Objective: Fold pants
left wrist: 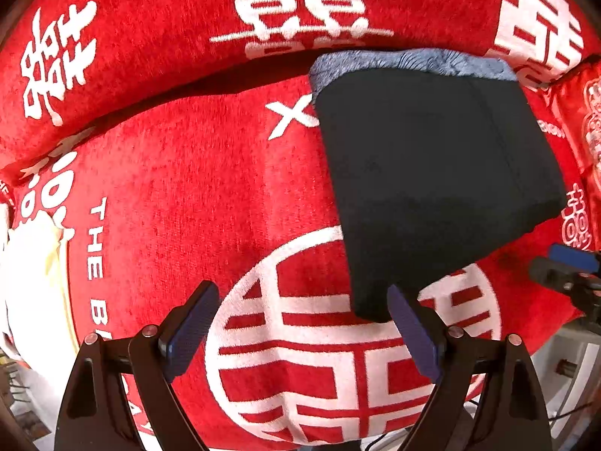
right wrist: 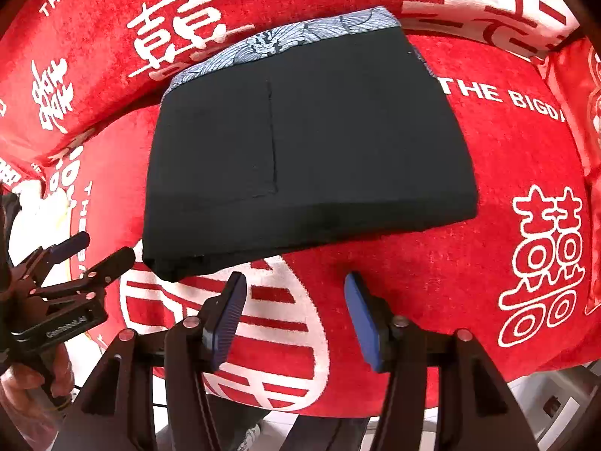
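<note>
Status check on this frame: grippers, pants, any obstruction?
Left gripper jaws open, empty. Right gripper jaws open, empty, clear of the cloth. Black pants lie folded in a compact stack on the red blanket. Nothing in the way.

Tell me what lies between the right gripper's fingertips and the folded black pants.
Only bare red blanket with white characters separates the right gripper from the folded black pants, seen in the right wrist view.
</note>
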